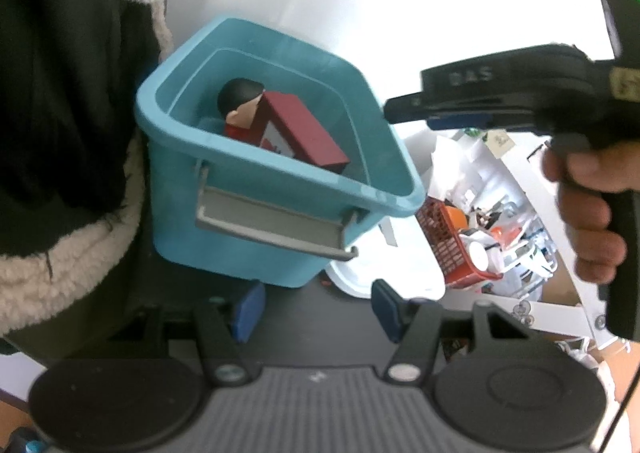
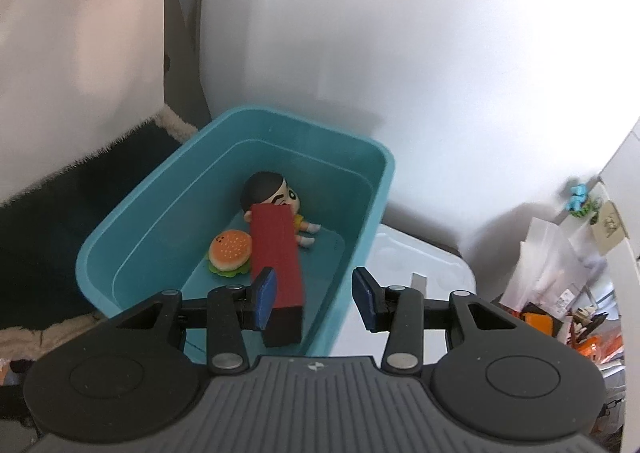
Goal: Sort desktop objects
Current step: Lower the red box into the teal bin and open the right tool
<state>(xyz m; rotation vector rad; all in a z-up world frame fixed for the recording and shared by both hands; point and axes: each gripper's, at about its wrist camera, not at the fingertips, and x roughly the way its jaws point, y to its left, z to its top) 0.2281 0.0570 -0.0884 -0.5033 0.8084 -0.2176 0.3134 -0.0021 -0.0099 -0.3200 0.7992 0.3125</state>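
Observation:
A teal bin [image 1: 280,249] with a grey handle [image 1: 272,225] stands just ahead of my left gripper [image 1: 318,309], which is open and holds nothing. Inside the bin lie a dark red box [image 1: 308,133] and a dark-haired figurine [image 1: 240,101]. From the right wrist view the bin [image 2: 360,221] also holds a burger toy [image 2: 230,251] beside the red box [image 2: 276,249] and the figurine [image 2: 266,189]. My right gripper [image 2: 316,303] hovers open above the bin's near edge. Its left pad [image 2: 264,299] overlaps the box in the picture, but nothing is gripped. A hand carries that gripper [image 1: 400,107] at the right.
A black garment with pale fleece lining [image 1: 60,133] lies against the bin's left side. A white plastic lid [image 2: 420,265] sits right of the bin. Beyond it stand a red basket [image 1: 444,241] and white shelving with clutter [image 2: 560,273]. A white wall rises behind.

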